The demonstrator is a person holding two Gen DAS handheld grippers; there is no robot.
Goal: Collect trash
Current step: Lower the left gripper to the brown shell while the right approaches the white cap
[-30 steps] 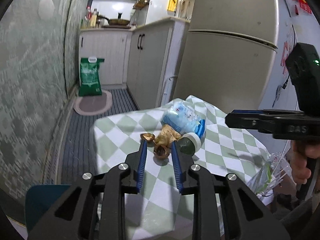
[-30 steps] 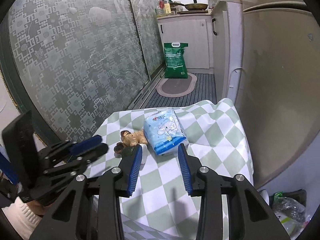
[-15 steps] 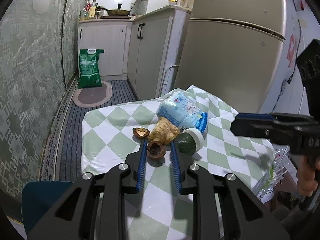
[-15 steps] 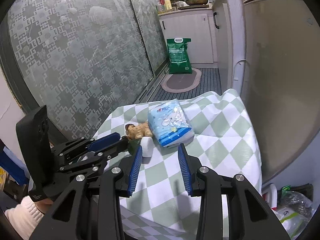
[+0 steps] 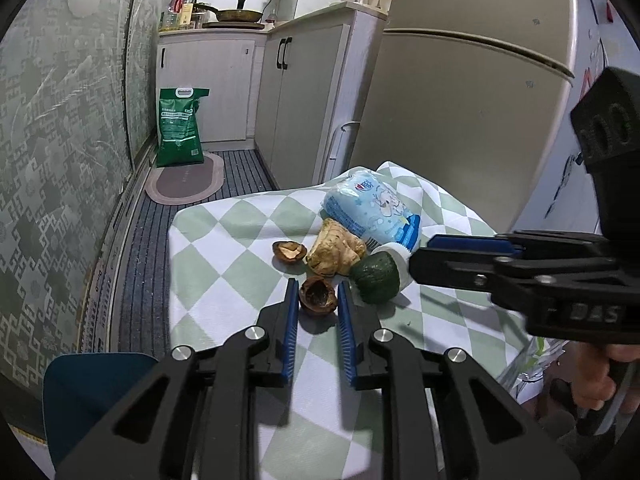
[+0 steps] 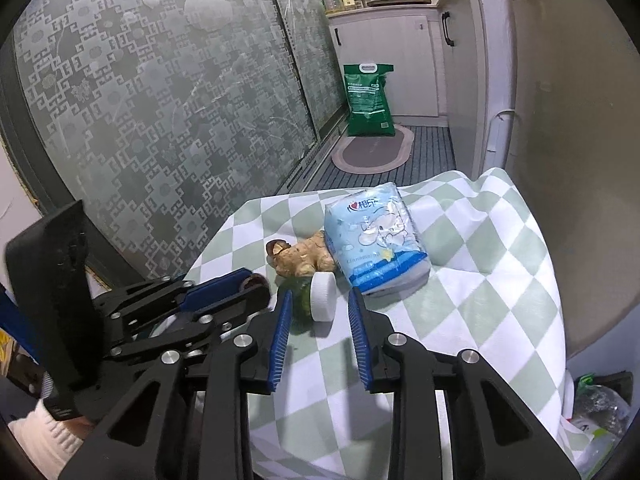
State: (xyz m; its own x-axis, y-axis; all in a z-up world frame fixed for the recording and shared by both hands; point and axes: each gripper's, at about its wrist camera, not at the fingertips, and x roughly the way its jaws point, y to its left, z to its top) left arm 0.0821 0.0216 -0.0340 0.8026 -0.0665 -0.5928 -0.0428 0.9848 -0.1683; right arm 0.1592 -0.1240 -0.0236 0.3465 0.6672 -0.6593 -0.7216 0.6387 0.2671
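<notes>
A brown nut shell (image 5: 318, 295) lies on the checked tablecloth (image 5: 224, 264), between the fingertips of my left gripper (image 5: 318, 286). Its jaws are closing and the pads stand just beside the shell. A small green bottle (image 6: 304, 300) with a white cap (image 6: 323, 296) lies on its side between the fingers of my right gripper (image 6: 319, 295). These jaws are closing too, with a gap left at the cap side. Behind lie a ginger root (image 5: 336, 250), a second brown shell (image 5: 289, 250) and a blue tissue pack (image 6: 374, 236).
A fridge (image 5: 460, 120) stands close behind the table on the right. A patterned glass door (image 6: 160, 120) runs along the left. A green sack (image 6: 368, 100) and a rug (image 6: 370, 152) are on the floor beyond. A plastic bag (image 6: 600, 412) sits low beside the table.
Both grippers have moved in towards the pile and narrowed. The left now straddles the brown shell, and the right has come around the green bottle's cap.
</notes>
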